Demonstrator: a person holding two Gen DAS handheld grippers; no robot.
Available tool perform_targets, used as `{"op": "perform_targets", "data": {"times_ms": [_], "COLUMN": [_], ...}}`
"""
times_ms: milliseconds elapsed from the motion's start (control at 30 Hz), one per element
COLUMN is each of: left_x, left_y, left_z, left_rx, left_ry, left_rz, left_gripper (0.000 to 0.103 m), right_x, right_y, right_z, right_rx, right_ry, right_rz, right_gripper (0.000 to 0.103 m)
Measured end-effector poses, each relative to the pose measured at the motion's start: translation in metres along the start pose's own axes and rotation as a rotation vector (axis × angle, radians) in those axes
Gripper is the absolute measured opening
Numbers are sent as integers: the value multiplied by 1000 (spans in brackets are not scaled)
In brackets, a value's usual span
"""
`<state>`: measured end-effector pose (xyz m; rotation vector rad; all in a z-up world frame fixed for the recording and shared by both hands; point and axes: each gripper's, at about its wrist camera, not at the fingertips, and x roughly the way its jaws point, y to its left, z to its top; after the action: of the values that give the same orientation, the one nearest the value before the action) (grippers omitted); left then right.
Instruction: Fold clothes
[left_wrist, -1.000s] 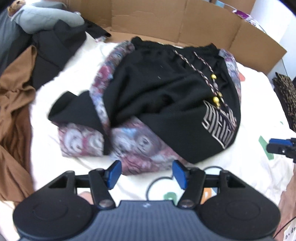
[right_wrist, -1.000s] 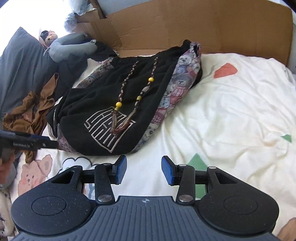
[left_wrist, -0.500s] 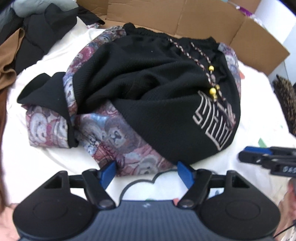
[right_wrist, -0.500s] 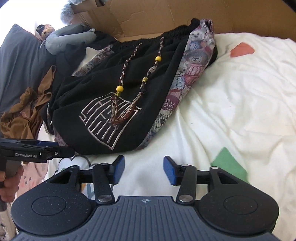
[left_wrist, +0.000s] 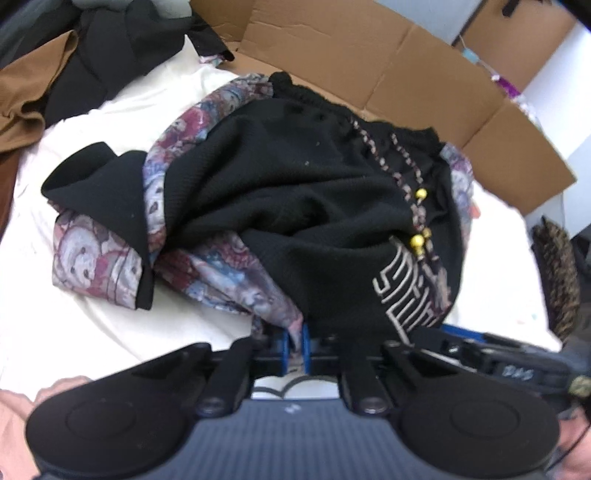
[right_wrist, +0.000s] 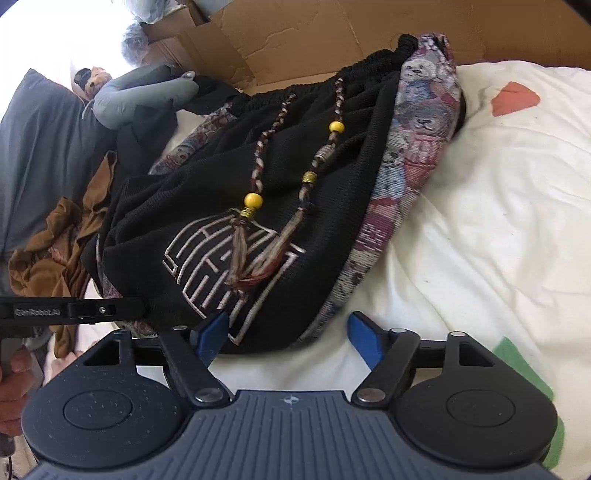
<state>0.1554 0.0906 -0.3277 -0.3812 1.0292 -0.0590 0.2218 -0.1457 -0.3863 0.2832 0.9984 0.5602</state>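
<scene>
So the left hand-held gripper (left_wrist: 294, 345) is pinched tight on the black pants' (left_wrist: 295, 192) near hem, and the right hand-held gripper (right_wrist: 286, 338) is opening wide around the hem right in front of it, on the bed (right_wrist: 480, 221).

Your black shorts (right_wrist: 295, 177) have bear-print side panels, yellow beads (right_wrist: 253, 200) on cords; the sheet (right_wrist: 498, 206) is cream.

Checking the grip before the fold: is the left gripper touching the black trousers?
Touching. In the left wrist view, the left gripper has its blue pads pinched on the hem of the trousers.
</scene>
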Motion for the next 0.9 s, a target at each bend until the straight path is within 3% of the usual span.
{"op": "perform_targets", "data": {"times_ms": [133, 200, 267, 300, 600, 900], "left_x": [-13, -16, -18, -18, -27, -38], "left_y": [-1, -1, -1, -1, -7, -22], "left_z": [4, 6, 5, 5, 6, 6], "left_rx": [-12, -20, -18, -17, -3, 75], "left_ry": [16, 23, 32, 37, 63, 74], "left_rz": [-37, -52, -55, -56, -111, -159], "left_gripper": [6, 6, 6, 6, 7, 24], "right_x": [3, 6, 10, 10, -44, -105], "right_y": [2, 1, -1, -2, -5, -13], "right_z": [5, 5, 6, 6, 12, 29], "right_rx": [20, 34, 48, 51, 54, 65], "right_ry": [-16, -8, 3, 7, -12, -58], "right_rz": [42, 62, 83, 92, 97, 33], "right_gripper": [76, 61, 7, 0, 0, 0]}}
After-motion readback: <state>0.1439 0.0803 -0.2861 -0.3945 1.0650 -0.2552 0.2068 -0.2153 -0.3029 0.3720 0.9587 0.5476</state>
